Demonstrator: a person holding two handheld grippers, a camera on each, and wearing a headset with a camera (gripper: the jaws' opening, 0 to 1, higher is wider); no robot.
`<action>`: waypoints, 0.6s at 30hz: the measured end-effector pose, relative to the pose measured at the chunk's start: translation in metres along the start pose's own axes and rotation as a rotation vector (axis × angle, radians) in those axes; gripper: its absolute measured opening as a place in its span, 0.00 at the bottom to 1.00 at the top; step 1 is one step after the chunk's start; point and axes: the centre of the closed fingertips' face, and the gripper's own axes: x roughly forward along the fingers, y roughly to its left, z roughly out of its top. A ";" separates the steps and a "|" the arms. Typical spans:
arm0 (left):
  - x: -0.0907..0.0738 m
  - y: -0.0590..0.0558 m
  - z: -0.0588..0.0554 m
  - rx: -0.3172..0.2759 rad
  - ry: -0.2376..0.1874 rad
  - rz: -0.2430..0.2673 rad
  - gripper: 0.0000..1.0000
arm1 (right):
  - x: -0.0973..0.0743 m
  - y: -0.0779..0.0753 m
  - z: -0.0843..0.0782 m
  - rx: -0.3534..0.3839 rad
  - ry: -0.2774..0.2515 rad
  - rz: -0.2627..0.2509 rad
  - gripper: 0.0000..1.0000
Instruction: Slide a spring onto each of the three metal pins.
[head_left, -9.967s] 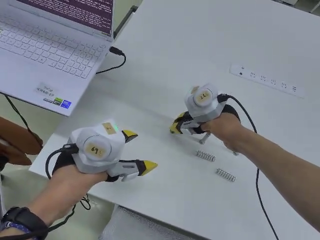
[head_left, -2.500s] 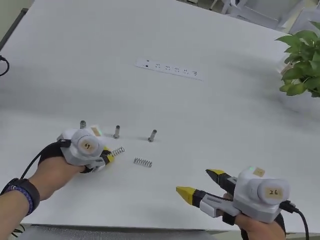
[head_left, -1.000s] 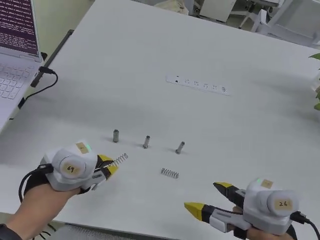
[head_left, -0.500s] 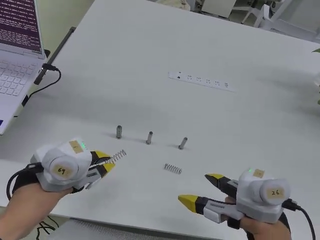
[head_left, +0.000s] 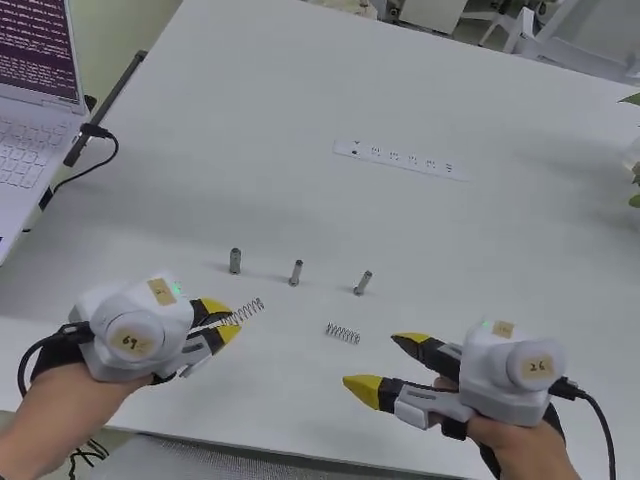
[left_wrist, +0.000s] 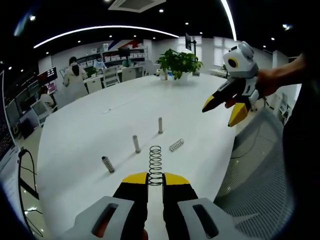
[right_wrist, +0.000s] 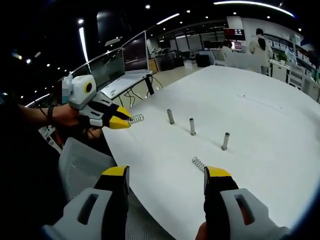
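Spring, held (head_left: 245, 311): one of two springs counted, with none yet on a pin.

Head view. The held spring is pinched by its near end in the left gripper (head_left: 222, 322), jaws clenched on it, and the coil juts out toward 2 o'clock above the white table (head_left: 300, 100). A loose spring (head_left: 342, 333) is lying flat at 11 o'clock of the right gripper (head_left: 375, 362), whose jaws are spread wide with nothing between them. Three metal pins are set upright in a row: left pin (head_left: 235, 261), middle pin (head_left: 296, 272), right pin (head_left: 363, 283). All three are bare. A power strip (head_left: 400, 160) is placed at 12 o'clock, well apart, and a laptop (head_left: 30, 80) at 10 o'clock.

Left gripper view. The held spring is seen end-on toward 12 o'clock, its bore aimed between the left pin and the middle pin, apart from both. The right gripper is raised at 2 o'clock.

Right gripper view. The loose spring is found just beyond the right-hand jaw tip, with the pin row at 12 o'clock. The left gripper and its spring are noted at 10 o'clock.

Hazards, as judged. The coil is gripped at one end only, so sag or sideways flex may be expected, and the bore could miss the pin tip. A pin could be tipped by a skewed approach. Under a hard squeeze the spring could be crushed or flicked out.
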 end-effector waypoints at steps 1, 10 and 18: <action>0.001 -0.003 0.002 0.009 -0.001 -0.008 0.03 | 0.000 0.000 0.000 0.001 -0.002 0.003 0.58; 0.009 -0.021 0.019 0.057 -0.018 -0.055 0.03 | 0.005 0.009 0.002 -0.010 -0.001 0.040 0.56; 0.014 -0.038 0.029 0.102 -0.027 -0.105 0.03 | 0.010 0.016 0.005 -0.026 -0.005 0.072 0.53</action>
